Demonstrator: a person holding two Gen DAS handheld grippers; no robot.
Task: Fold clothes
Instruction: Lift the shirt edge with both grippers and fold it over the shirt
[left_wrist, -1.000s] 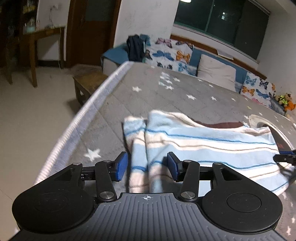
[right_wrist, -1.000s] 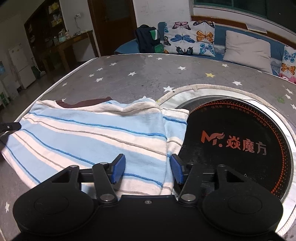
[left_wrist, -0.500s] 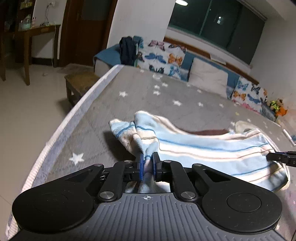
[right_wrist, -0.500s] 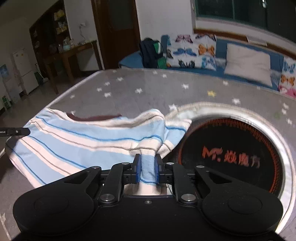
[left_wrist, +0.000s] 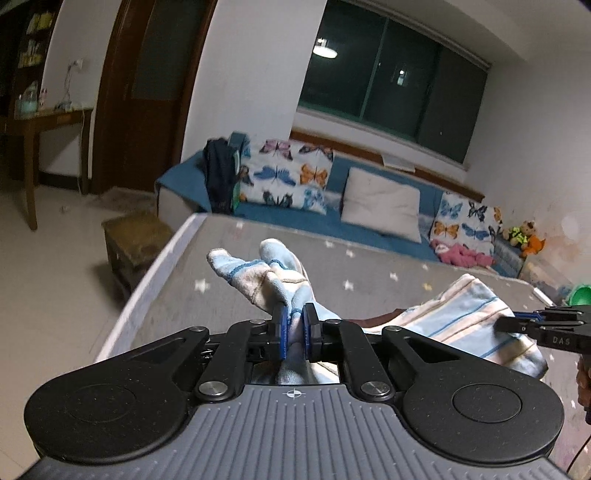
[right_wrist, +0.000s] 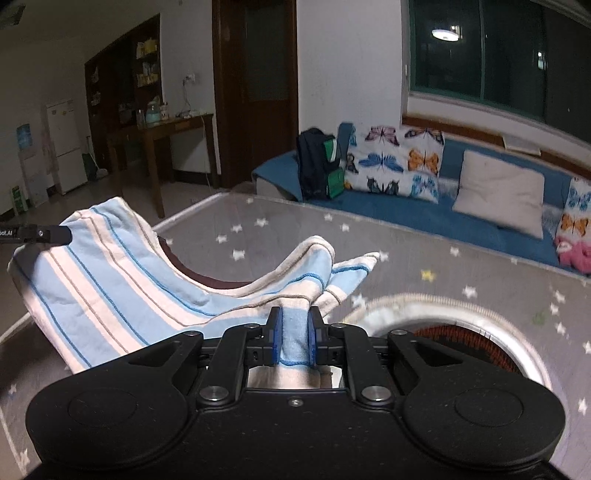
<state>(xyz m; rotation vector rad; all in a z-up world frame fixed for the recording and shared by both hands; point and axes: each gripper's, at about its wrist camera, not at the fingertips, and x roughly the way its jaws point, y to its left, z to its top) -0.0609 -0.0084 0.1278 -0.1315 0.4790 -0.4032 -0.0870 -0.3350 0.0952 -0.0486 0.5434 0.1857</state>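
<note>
Both the left gripper and the right gripper are clamped on bunched near corners of the blue-and-cream striped knit garment, which sags between them above the grey star-patterned tabletop. The pinches look shallow; a hard pull toward twelve o'clock could slip a corner free.

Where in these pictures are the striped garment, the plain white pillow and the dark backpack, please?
striped garment (right_wrist: 92, 288): right wrist view, on its broad hanging striped panel.
plain white pillow (right_wrist: 498, 192): right wrist view, middle of its face.
dark backpack (right_wrist: 314, 162): right wrist view, on its dark front.
</note>
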